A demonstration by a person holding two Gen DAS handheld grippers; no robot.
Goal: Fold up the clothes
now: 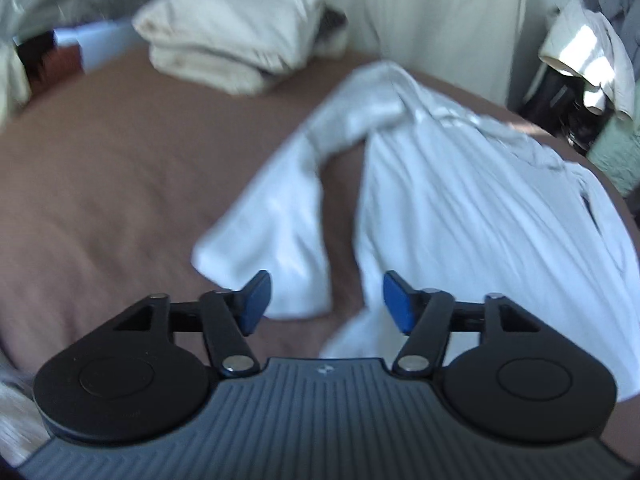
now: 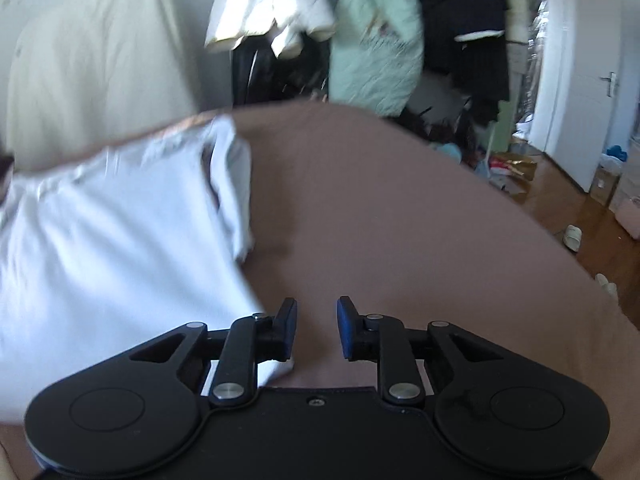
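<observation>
A white long-sleeved shirt lies spread on a brown bed cover. One sleeve is bent down beside the body, its cuff just ahead of my left gripper. The left gripper is open and empty, above the gap between the cuff and the shirt's hem. In the right wrist view the shirt lies at the left, its other sleeve folded along its right edge. My right gripper is open and empty, over the brown cover by the shirt's lower right corner.
A stack of folded cream cloth sits at the far side of the bed. Clothes hang beyond the bed. A wooden floor with scattered items and a white door lie to the right.
</observation>
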